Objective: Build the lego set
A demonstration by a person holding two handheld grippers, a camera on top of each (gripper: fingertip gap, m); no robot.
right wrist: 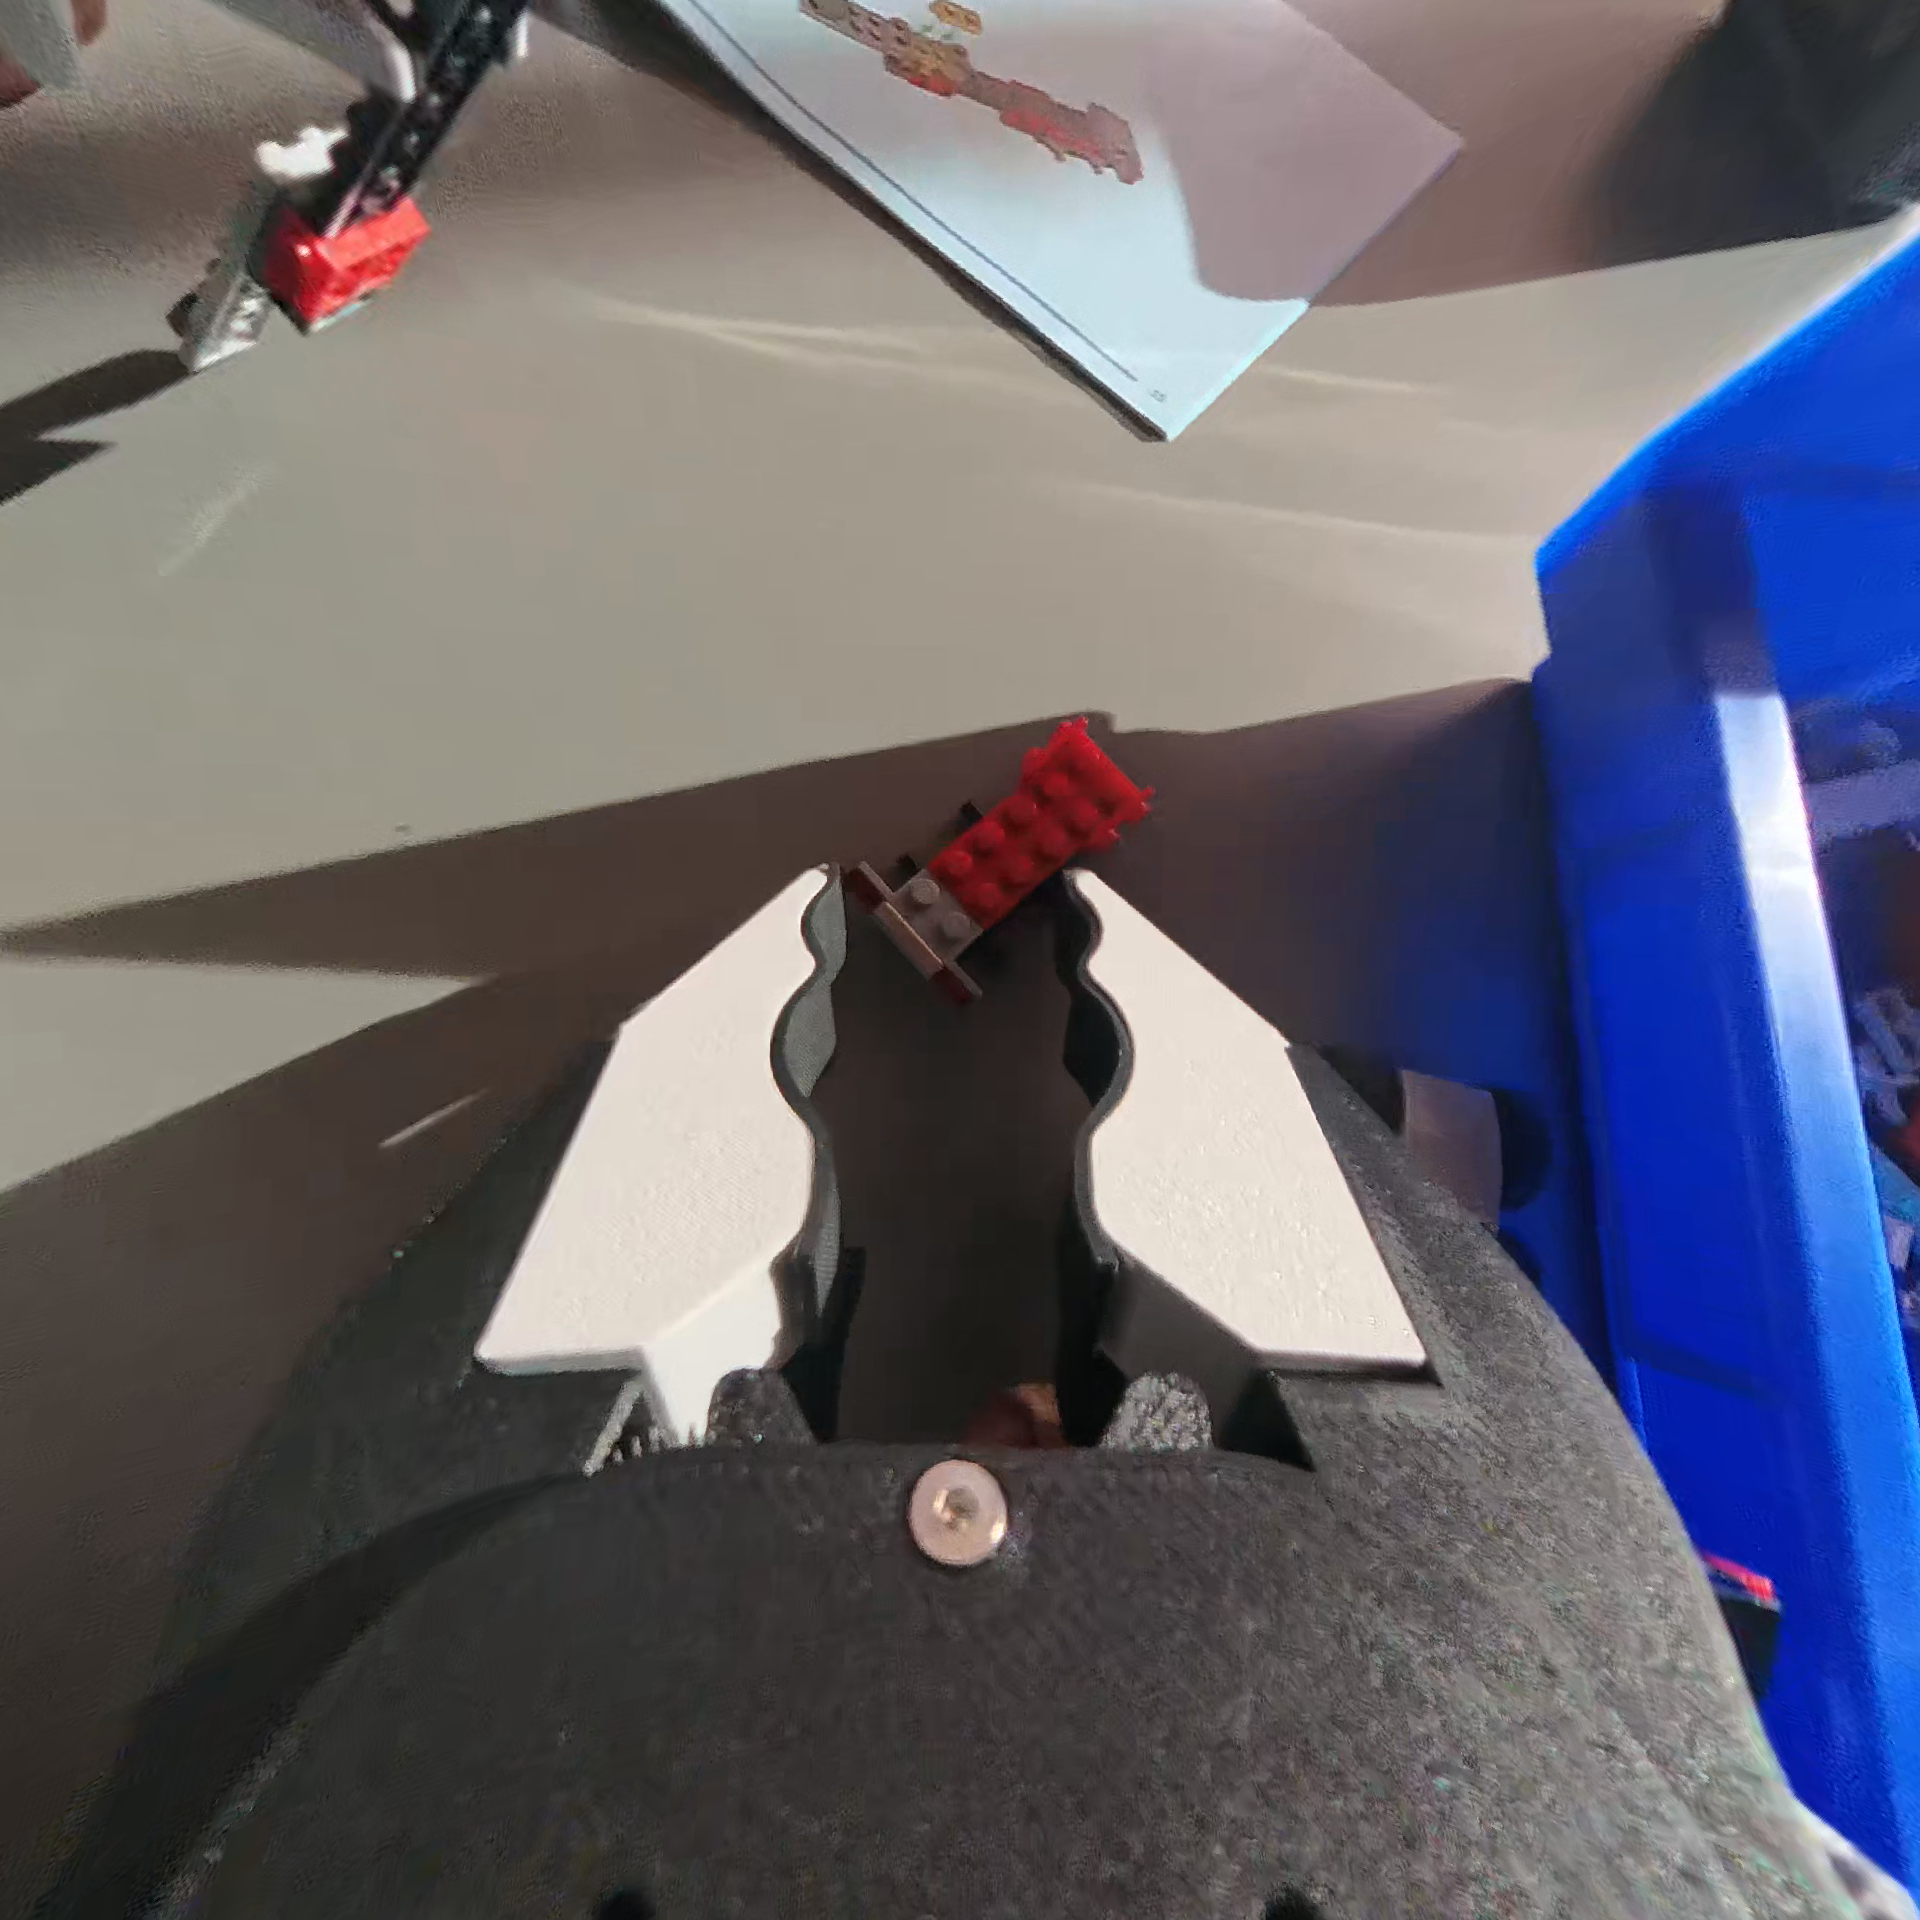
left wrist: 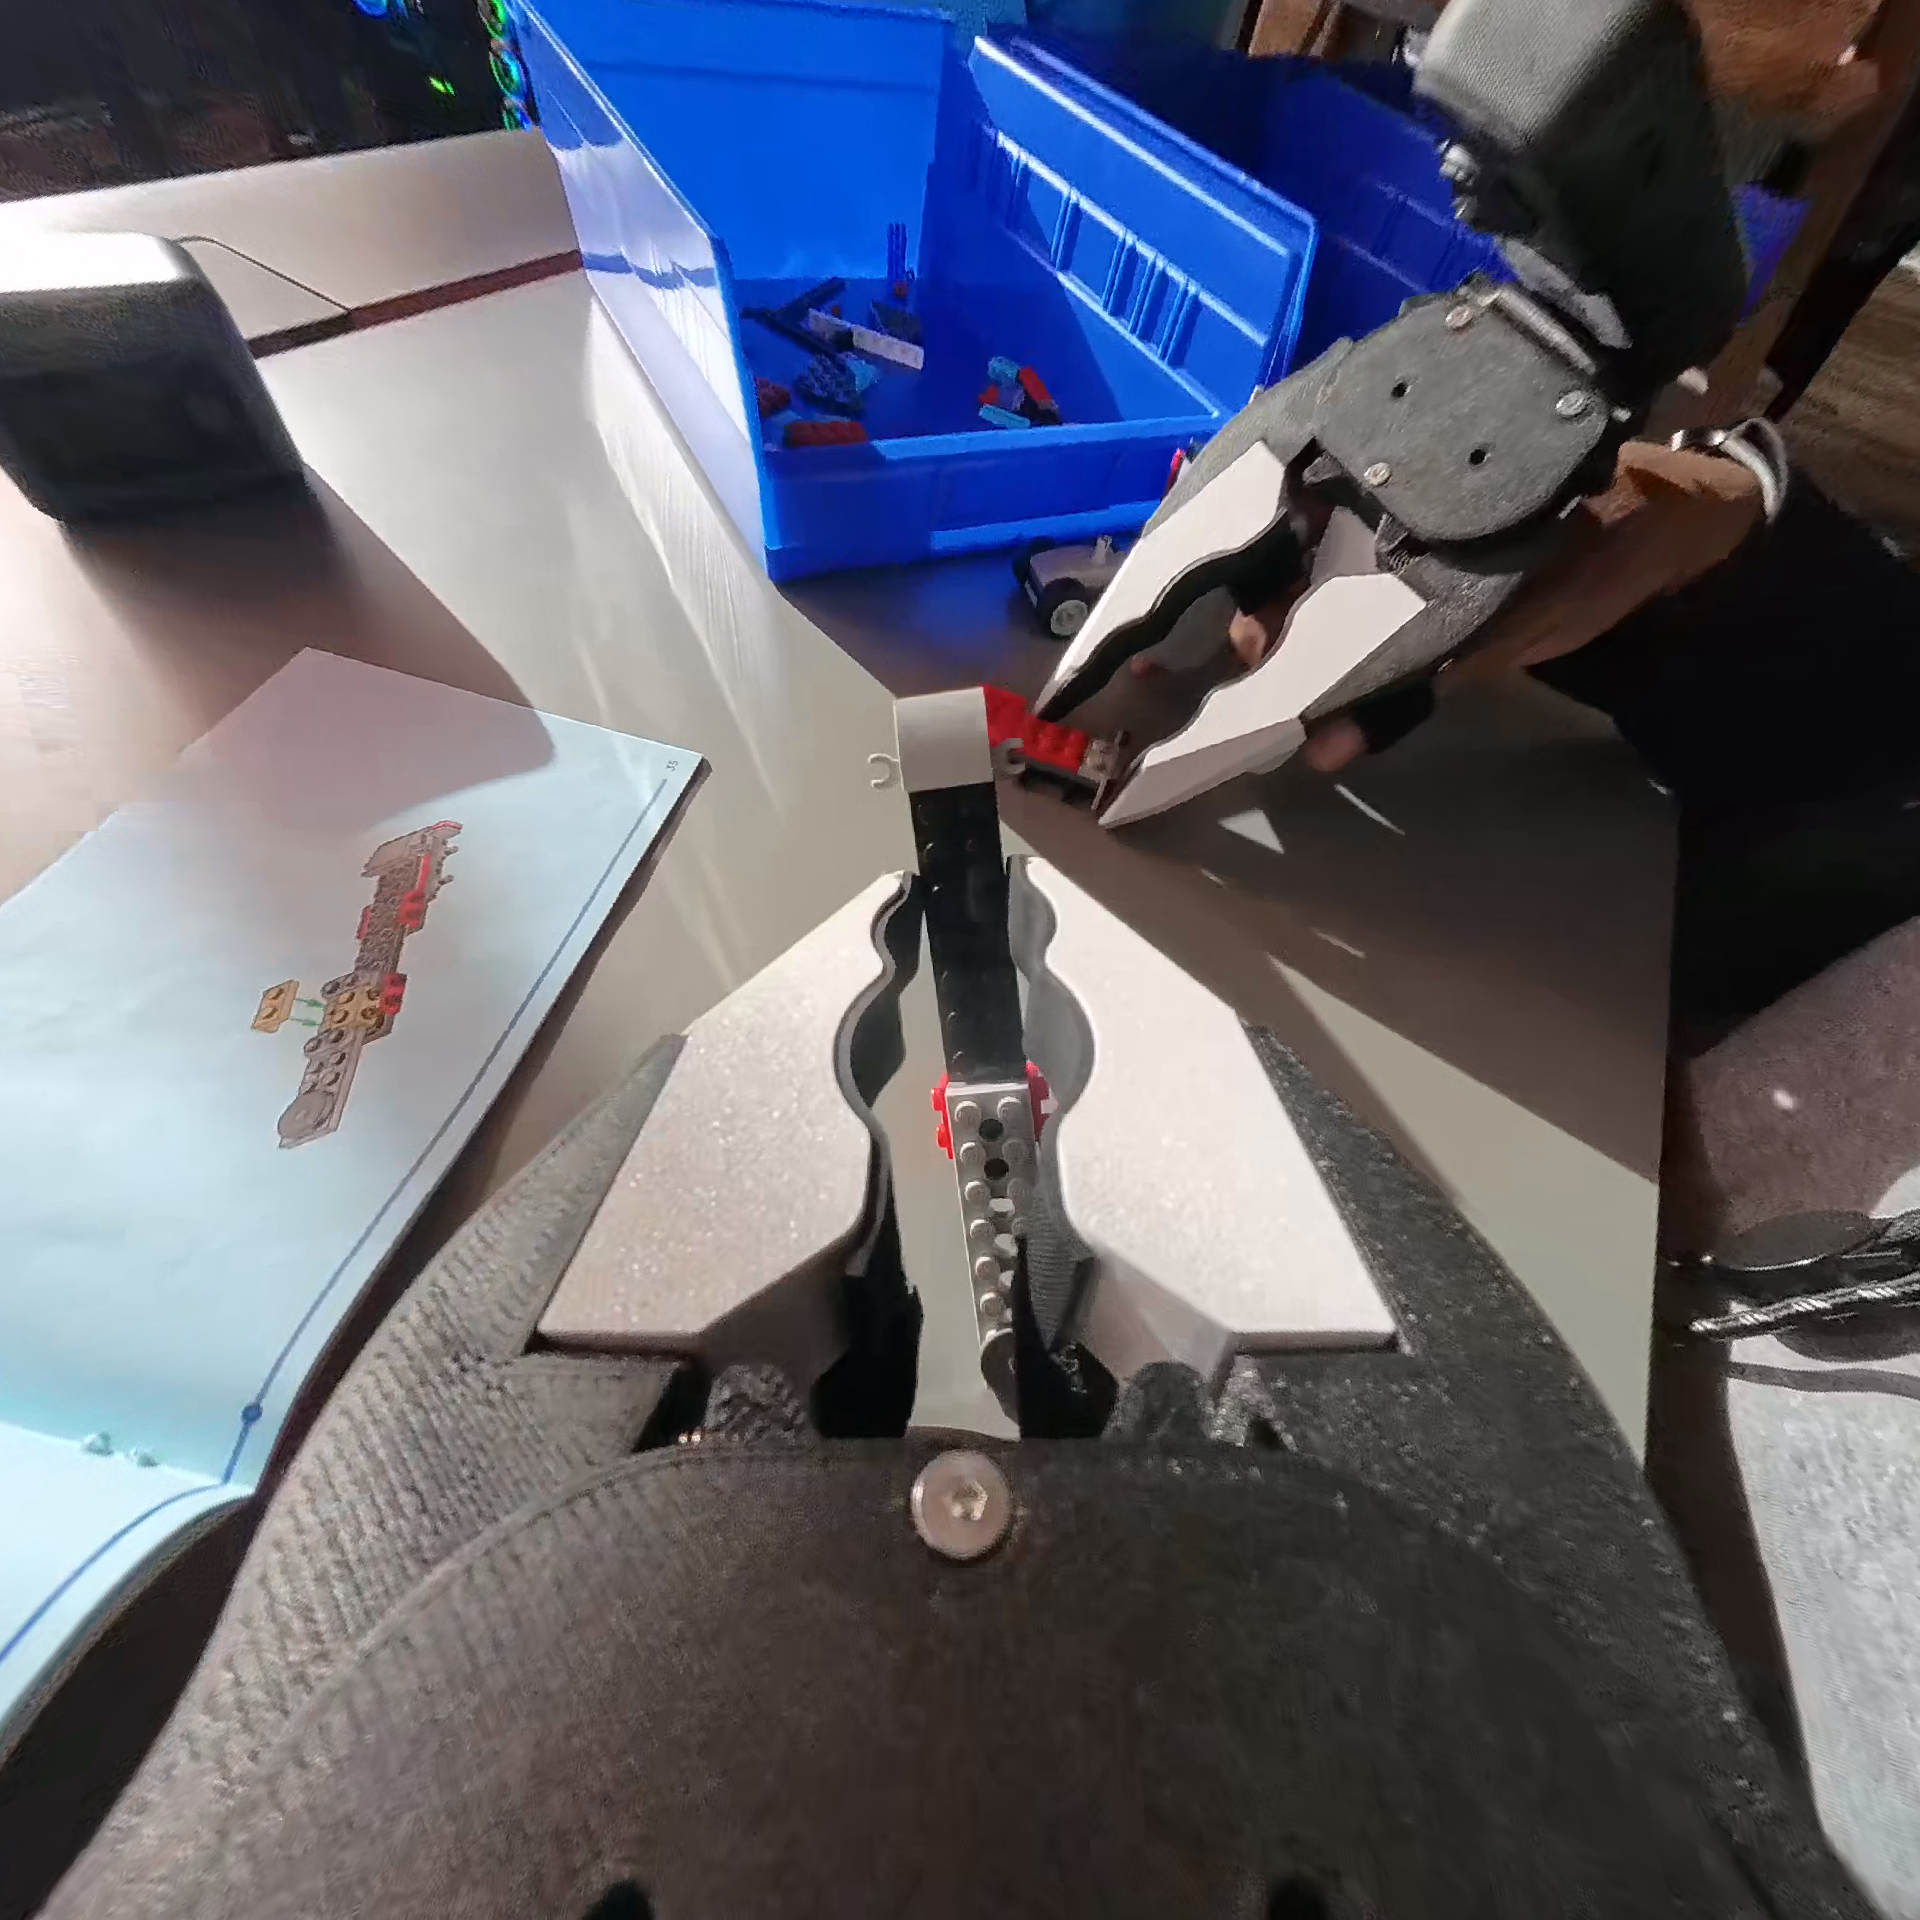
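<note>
My left gripper (left wrist: 961, 883) is shut on a long black and grey lego assembly (left wrist: 966, 987), which sticks out forward and ends in a grey curved piece (left wrist: 940, 738). Its far end also shows in the right wrist view (right wrist: 343, 249), with a red block on it. My right gripper (right wrist: 956, 881) is open and low over the table. A small red and grey lego assembly (right wrist: 1023, 836) lies between its fingertips. In the left wrist view the right gripper (left wrist: 1081, 767) straddles this red assembly (left wrist: 1044, 740), just right of the long assembly's tip.
An open instruction booklet (left wrist: 260, 1018) lies to the left, also seen in the right wrist view (right wrist: 1091, 187). Blue bins (left wrist: 935, 488) with loose lego pieces stand behind, and one (right wrist: 1714, 935) is close on the right. A small wheeled lego car (left wrist: 1070, 582) and a dark box (left wrist: 114, 374) are on the table. Across from one pair of fingers to the other is roughly 12 centimetres.
</note>
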